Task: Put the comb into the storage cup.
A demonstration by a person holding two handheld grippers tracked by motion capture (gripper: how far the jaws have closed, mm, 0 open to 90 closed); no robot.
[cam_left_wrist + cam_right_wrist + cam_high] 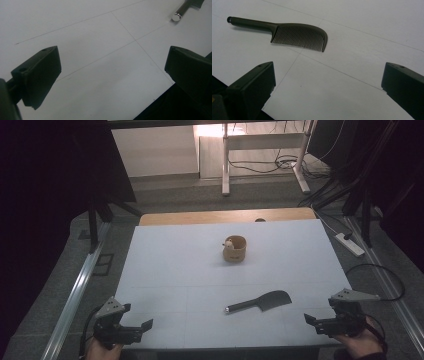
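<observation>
A dark comb (259, 301) with a round handle lies on the white table (200, 265), toward the front right of centre; the right gripper view shows the comb (287, 32) with its teeth facing me. A small wooden cup (234, 248) with a pale object inside stands near the table's middle. My left gripper (142, 327) hovers open at the front left corner with nothing between its jaws. My right gripper (312, 321) is open at the front right corner, to the right of the comb. The comb's handle tip (177, 16) shows in the left gripper view.
The table's front edge runs just under both grippers. Beyond the far edge a wooden board (225, 216) shows. On the floor behind are desk legs (226, 165), cables and a power strip (350, 244). Metal rails (75, 290) flank the table.
</observation>
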